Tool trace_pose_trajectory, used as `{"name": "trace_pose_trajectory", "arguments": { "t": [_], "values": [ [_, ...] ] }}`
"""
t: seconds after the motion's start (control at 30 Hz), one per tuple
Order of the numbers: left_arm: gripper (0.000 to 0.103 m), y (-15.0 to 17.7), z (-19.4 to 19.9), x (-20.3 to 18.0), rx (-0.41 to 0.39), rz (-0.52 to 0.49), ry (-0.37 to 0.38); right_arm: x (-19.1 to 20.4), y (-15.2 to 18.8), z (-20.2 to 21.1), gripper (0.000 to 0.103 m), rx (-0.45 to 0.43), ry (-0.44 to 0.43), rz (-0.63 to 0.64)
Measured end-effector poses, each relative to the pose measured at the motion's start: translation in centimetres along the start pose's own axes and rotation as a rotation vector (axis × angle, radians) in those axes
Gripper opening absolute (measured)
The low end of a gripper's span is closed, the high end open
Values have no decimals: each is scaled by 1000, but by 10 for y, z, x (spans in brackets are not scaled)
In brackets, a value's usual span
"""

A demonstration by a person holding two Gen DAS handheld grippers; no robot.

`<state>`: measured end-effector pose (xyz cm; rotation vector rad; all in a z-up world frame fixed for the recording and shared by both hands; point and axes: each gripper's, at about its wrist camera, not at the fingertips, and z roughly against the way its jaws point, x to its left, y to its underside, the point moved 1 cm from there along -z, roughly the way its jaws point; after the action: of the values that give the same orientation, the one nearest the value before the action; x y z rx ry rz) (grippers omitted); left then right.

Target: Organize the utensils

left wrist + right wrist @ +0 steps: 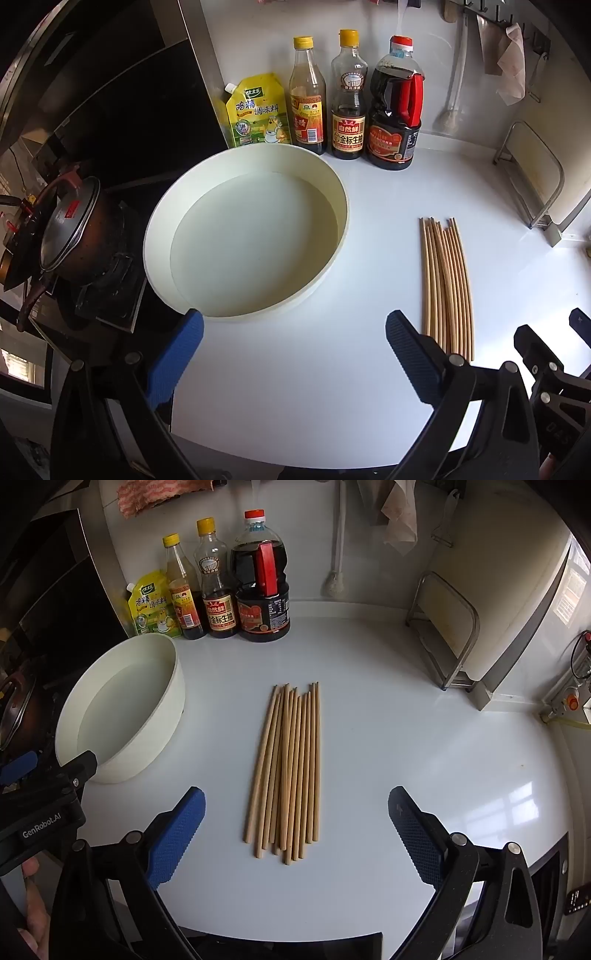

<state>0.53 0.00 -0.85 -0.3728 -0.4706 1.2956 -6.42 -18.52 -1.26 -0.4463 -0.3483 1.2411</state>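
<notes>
Several wooden chopsticks [288, 771] lie side by side in a bundle on the white counter, also in the left wrist view [447, 284] at the right. A round cream basin [247, 236] holding water stands left of them; it shows in the right wrist view [122, 709] too. My left gripper [295, 325] is open and empty, just in front of the basin. My right gripper [295, 805] is open and empty, hovering in front of the near ends of the chopsticks.
A yellow seasoning pouch [258, 110] and three sauce bottles [347, 99] stand along the back wall. A stove with a lidded pot [70, 229] is at the left. A metal rack [443, 627] stands at the right. A brush [334, 579] hangs on the wall.
</notes>
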Motion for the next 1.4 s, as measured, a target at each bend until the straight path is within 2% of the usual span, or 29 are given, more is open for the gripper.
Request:
{"name": "trace_pose_trajectory", "arguments": {
  "t": [1.4],
  "values": [
    [97, -4, 4, -2, -13, -3, 2, -3, -3, -1, 95, -3, -2, -2]
  ]
}}
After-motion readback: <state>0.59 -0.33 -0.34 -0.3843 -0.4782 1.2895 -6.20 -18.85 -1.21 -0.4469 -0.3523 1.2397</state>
